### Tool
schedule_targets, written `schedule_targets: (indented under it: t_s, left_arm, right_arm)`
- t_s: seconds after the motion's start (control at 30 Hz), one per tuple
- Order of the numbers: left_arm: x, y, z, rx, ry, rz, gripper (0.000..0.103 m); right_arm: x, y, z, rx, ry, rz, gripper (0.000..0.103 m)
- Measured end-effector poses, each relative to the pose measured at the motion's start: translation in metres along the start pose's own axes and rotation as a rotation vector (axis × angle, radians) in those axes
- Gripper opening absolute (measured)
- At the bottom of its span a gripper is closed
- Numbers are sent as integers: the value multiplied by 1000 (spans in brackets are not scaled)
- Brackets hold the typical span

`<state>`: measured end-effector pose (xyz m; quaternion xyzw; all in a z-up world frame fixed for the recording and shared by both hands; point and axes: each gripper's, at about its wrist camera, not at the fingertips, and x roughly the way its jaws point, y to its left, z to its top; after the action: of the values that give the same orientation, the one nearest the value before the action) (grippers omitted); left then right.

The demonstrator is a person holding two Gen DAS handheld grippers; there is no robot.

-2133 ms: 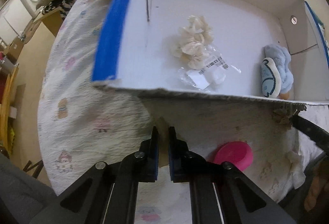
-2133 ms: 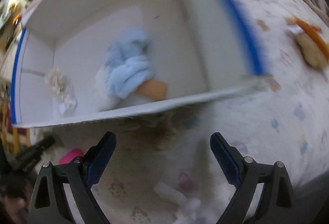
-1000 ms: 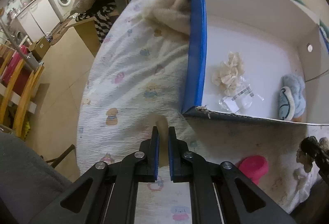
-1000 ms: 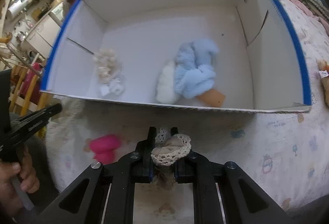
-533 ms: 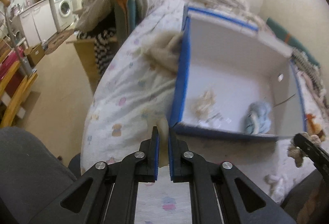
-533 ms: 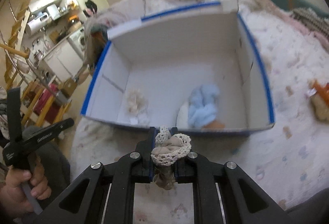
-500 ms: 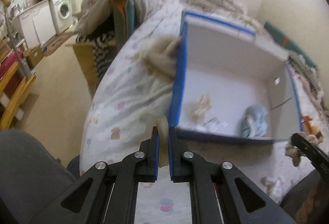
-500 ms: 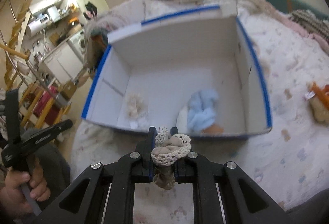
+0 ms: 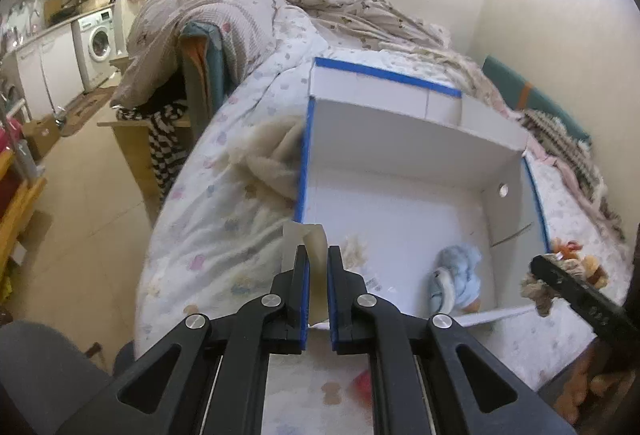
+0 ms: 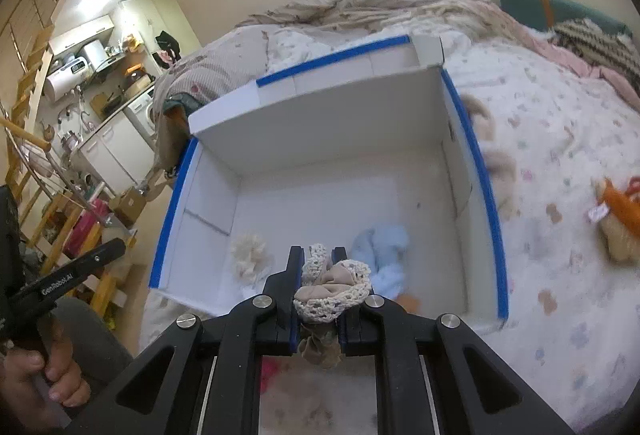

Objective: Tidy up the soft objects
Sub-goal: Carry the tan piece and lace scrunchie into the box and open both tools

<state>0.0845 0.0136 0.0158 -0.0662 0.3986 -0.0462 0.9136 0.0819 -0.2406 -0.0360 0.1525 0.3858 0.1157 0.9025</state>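
Right wrist view: the right gripper (image 10: 316, 287) is clamped on a crocheted scrunchie (image 10: 332, 289), cream lace edging around beige fabric, bunched and limp, with a tail hanging below the jaws. It hangs just short of the near wall of the white box (image 10: 320, 139), which lies straight ahead and below on the bed (image 10: 560, 155). The likely drop point is over that near wall, between the cream ruffled scrunchie (image 10: 249, 253) toward the near-left corner and the blue plush toy (image 10: 384, 251) toward the near-right.

The left gripper (image 9: 318, 289) is closed on a thin, pale, translucent strip (image 9: 312, 247), seemingly soft. It sits over the box's near-left corner.

Judgement: both loads are ready for release; the right one is nearer the box centre. The box is stiff card with blue-taped rims.

An orange-and-tan plush (image 10: 618, 223) lies on the bed beyond the box's right wall.
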Motion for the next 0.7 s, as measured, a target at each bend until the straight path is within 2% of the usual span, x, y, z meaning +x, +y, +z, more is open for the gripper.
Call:
schedule_targets:
  t_s: [0.2,0.43,0.7]
  left_arm:
    - [13,-13,14,20,7,-10,7]
    - [40,-35,19,79,41,31,7]
    - [73,-54,21,127,91,71,8]
  right_arm:
    - [9,-7,18,-19,-29,-13,15]
    - [32,-23,30,14,2,-38,15]
    - [52,-25,33,-7,47,-61,15]
